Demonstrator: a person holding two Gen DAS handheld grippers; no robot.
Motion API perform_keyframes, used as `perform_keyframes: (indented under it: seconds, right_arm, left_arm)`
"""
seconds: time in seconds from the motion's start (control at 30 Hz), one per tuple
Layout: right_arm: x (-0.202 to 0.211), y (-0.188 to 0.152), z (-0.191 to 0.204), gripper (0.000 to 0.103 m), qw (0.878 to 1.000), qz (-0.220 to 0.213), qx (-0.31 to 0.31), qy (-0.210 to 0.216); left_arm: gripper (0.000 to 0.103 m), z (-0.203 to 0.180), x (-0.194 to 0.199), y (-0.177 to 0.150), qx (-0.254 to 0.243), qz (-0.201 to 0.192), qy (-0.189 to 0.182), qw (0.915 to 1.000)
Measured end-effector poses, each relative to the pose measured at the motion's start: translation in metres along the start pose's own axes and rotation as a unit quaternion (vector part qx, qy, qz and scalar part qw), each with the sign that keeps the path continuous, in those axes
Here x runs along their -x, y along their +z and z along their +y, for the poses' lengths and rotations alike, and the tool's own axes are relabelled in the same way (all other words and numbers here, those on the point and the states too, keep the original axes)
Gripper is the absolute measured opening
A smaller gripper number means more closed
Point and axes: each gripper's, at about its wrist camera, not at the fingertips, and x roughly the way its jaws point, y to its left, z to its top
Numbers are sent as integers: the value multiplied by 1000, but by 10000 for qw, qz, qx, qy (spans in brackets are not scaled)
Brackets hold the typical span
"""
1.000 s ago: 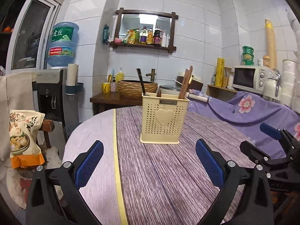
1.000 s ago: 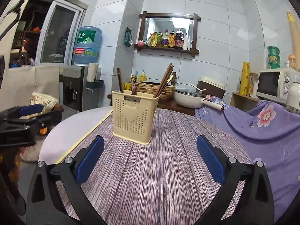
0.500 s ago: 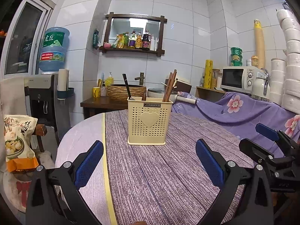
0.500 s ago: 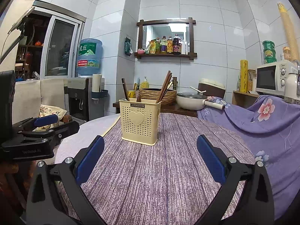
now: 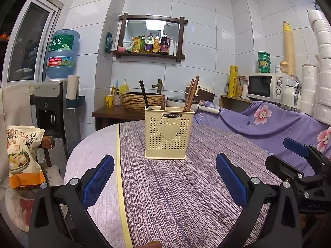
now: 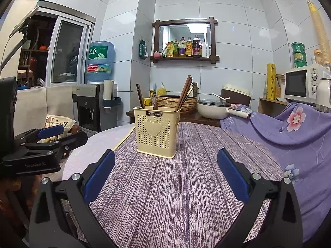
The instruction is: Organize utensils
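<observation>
A cream perforated utensil basket (image 5: 168, 133) (image 6: 157, 133) with a heart on its front stands upright on the round table (image 5: 175, 196) (image 6: 165, 196). Brown chopsticks (image 5: 191, 94) (image 6: 185, 93) lean out of its right side, and a dark utensil handle (image 5: 143, 94) (image 6: 140, 96) sticks up on its left. My left gripper (image 5: 164, 177) is open and holds nothing, short of the basket. My right gripper (image 6: 166, 175) is likewise open and holds nothing, with the basket ahead and slightly left. Each gripper shows in the other's view, the right gripper (image 5: 298, 161) and the left gripper (image 6: 45, 142).
A purple striped cloth covers the table, with a yellow strip (image 5: 120, 165) along its left. A purple flowered cloth (image 5: 269, 122) drapes furniture on the right, by a microwave (image 5: 266, 86). Behind stand a water dispenser (image 5: 55, 103), a woven basin (image 5: 142, 100) and a snack bag (image 5: 22, 155).
Both grippers have drawn back from the basket and tilted up, so it appears smaller and more level. Both stay open. The basket has not moved on the table.
</observation>
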Motion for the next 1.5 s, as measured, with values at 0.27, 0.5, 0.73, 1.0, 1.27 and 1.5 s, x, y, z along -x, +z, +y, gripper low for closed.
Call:
perform_keyframes:
  seconds: [0.27,0.5,0.73,1.0,1.27,1.5]
  right_arm:
    - [-2,1,1,97,10000,16,17,37]
    - [-4,1,2,97,10000,31,25,68]
    - [-5,1,5,97,9999,49,50,88]
    - [-4,1,6,97,9999,56,37,104]
    - [-4,1,7,97,9999,57,37,105]
    - [-4,1,7,97,9999,64,36,109]
  left_arm:
    - [97,-1,-1,-1,26,52,-21,10000]
    - [97,-3,-2,0,-27,46,13,10000]
    - [97,-4,-3,-1,7,81,-8,10000]
    - [97,-5,-4,-1,-33,91,4,10000]
    - [97,-6,-5,-1,-15,102,-10,9999]
    - [97,-5,-5,-3,-50,100,28,9999]
